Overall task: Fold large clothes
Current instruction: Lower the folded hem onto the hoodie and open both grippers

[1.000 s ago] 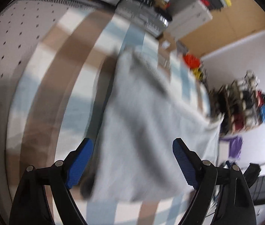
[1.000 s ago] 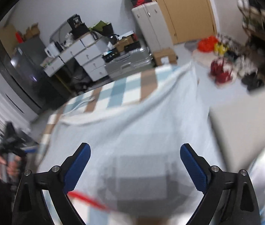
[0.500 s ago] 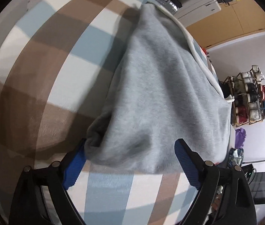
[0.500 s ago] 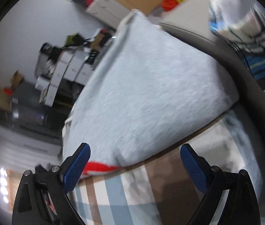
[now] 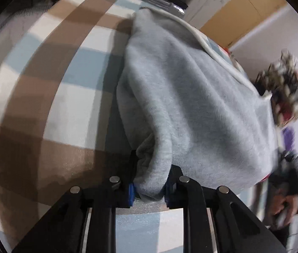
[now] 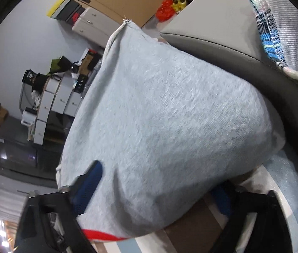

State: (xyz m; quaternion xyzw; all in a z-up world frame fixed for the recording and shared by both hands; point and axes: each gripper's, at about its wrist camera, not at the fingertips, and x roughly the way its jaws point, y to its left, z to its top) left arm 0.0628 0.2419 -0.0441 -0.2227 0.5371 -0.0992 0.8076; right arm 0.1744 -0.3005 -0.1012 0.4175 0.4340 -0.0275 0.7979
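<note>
**A:** Trying to work out which step of the folding this is. Any idea?

**B:** Looks like the grab stage, with nothing folded over yet. Got a grey sweatshirt (image 5: 191, 105) lying on the checked cover (image 5: 54, 105), running from 6 o'clock up to 12 in the left view. Seeing the left tool (image 5: 150, 182) closing, already clamped on a bunched corner down at 6 o'clock.

**A:** And the right tool (image 6: 157, 181)?

**B:** Closing too, with the hem between its jaws at 6 o'clock in the right view, just above a red stripe (image 6: 102, 235). Can't call it pinched yet: one jaw on top, the other underneath, a fat wad of cloth between.

**A:** So what next?

**B:** Going by that, finish the squeeze on the right first. Then lift both corners together and carry them toward 12 o'clock, keeping the edge taut. Worth watching for that thick wad slipping out on the way.
</note>
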